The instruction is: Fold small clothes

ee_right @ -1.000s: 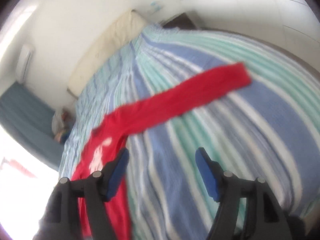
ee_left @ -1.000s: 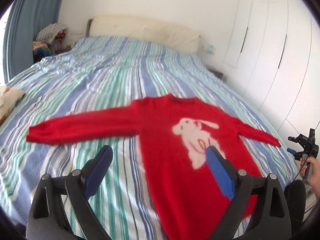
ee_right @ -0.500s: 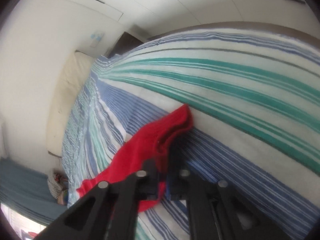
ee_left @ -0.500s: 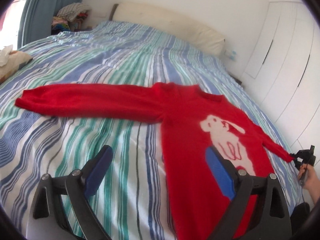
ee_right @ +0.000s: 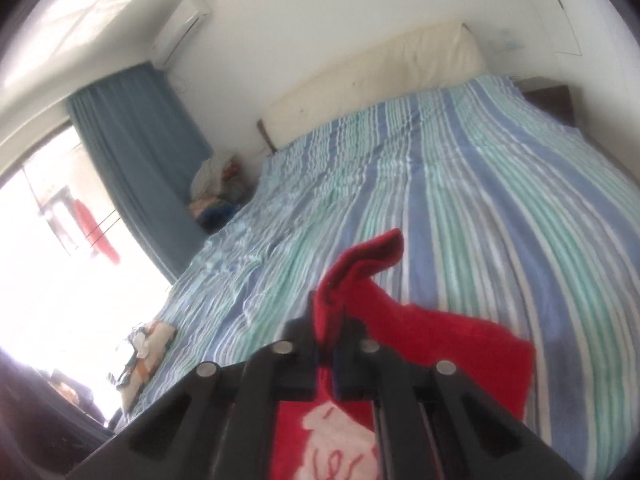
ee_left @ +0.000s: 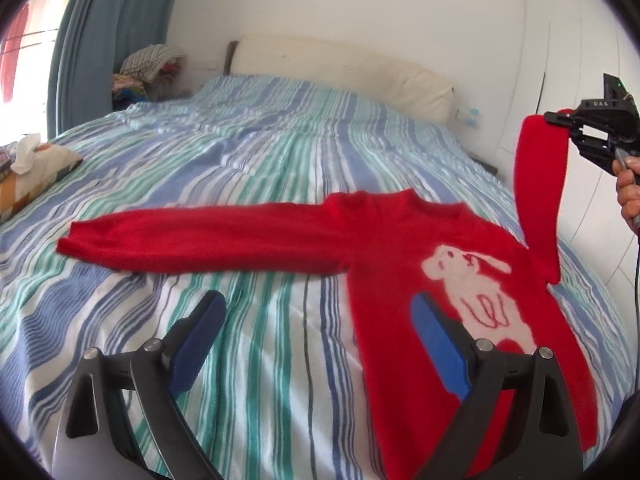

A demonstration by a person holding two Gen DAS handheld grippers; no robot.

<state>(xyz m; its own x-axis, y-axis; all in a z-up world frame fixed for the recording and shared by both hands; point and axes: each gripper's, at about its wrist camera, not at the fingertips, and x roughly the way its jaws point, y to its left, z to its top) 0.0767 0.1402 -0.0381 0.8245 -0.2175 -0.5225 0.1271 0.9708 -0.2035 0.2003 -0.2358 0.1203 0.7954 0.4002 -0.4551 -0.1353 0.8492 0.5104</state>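
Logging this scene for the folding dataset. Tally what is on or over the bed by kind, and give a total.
Red sweater: 1
Patterned cushion with a tissue on it: 1
Cream headboard pillow: 1
Grippers: 2, the left gripper open, the right gripper shut on the sweater's cuff
Total: 5

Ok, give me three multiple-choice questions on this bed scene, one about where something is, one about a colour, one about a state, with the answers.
1. Where is the sleeve cuff on the sweater's right side?
A. flat on the bedspread
B. lifted in the right tool
C. tucked under the pillow

2. What colour is the sweater?
A. red with a white animal
B. plain green
C. blue striped

3. What state is the left tool in?
A. shut on the hem
B. shut on the other sleeve
C. open, holding nothing

Answers:
1 B: the right tool is clamped on the cuff above the bedspread.
2 A: red knit, white figure on the chest.
3 C: its blue pads stand wide apart over the bed.
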